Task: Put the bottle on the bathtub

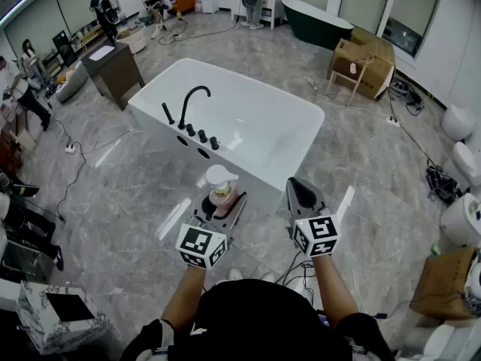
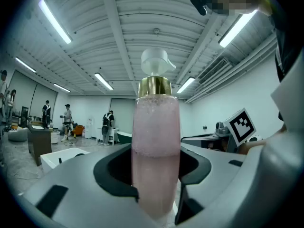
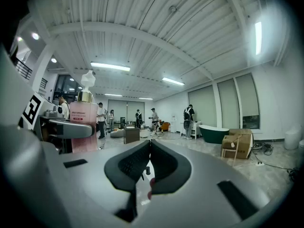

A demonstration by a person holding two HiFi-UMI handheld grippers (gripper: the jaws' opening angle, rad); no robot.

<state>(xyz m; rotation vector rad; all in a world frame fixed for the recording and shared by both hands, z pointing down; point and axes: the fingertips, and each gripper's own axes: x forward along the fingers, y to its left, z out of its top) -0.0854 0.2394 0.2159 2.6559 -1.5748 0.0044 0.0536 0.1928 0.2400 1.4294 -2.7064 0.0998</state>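
A pink pump bottle (image 1: 221,189) with a gold collar and white pump head stands upright in my left gripper (image 1: 222,201), which is shut on it. In the left gripper view the bottle (image 2: 156,151) fills the middle between the jaws. The white bathtub (image 1: 301,111) with a black faucet (image 1: 192,96) lies just ahead, beyond both grippers. My right gripper (image 1: 304,194) is held beside the left one, shut with nothing between its jaws; in its own view (image 3: 149,161) the jaws meet and the bottle (image 3: 84,123) shows at the left.
A dark cabinet (image 1: 113,68) stands left of the tub. A green tub (image 1: 316,19) and cardboard boxes (image 1: 367,60) are at the back right. Several people stand at the far end and left. White toilets (image 1: 458,216) line the right wall. Cables (image 1: 75,164) run across the floor.
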